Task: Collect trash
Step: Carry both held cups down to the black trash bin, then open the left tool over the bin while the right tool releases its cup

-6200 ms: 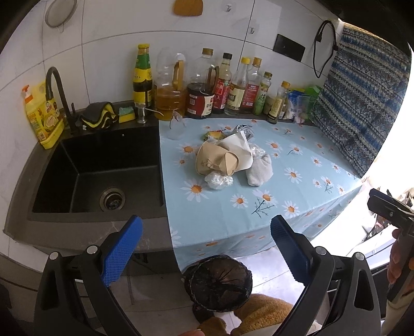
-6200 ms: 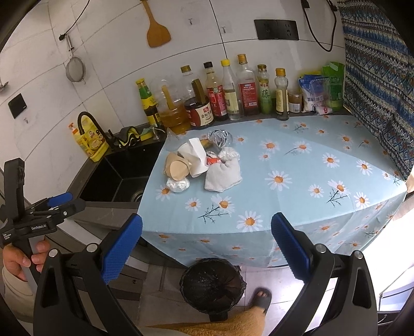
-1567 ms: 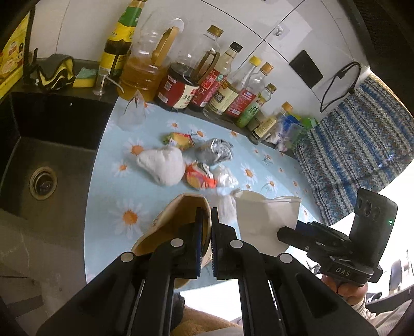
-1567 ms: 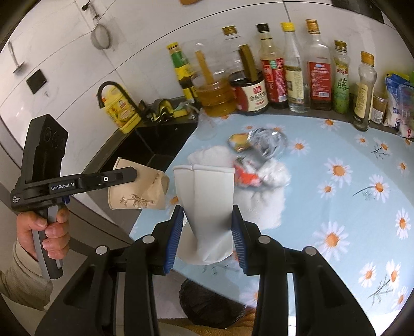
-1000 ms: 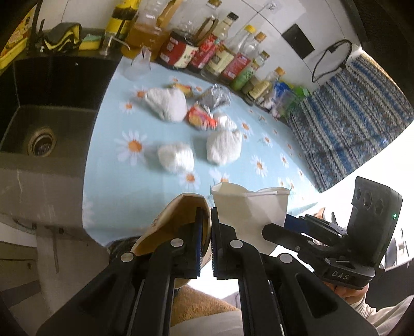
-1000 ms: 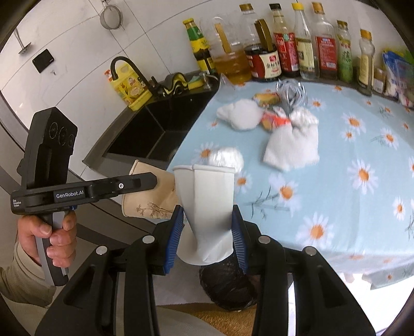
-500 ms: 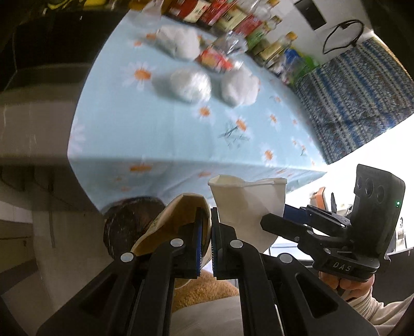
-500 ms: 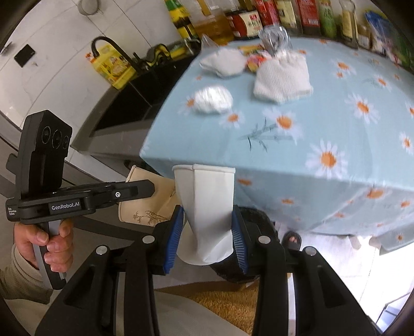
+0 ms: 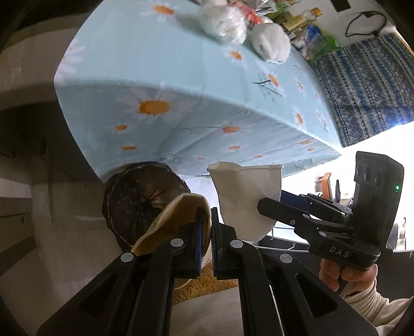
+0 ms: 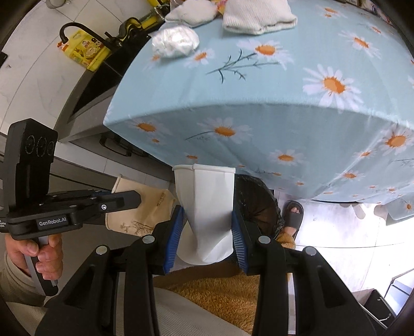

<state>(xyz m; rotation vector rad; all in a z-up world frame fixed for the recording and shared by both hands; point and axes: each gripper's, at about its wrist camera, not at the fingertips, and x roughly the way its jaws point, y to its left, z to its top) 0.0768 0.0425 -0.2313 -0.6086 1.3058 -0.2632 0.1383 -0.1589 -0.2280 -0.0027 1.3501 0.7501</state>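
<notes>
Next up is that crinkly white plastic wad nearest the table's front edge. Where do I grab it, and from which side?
Take the plastic wad across its middle, coming down from above with the jaws set across its shorter width. It lies as a low, rounded lump flat on the tablecloth, apart from the knitted white cloth behind it, so both flanks are open. Being crumpled film, it will probably compress under the grip.

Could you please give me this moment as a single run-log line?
left gripper: shut on beige cup | right gripper: shut on white cup | both near black bin | wads remain on tablecloth
</notes>
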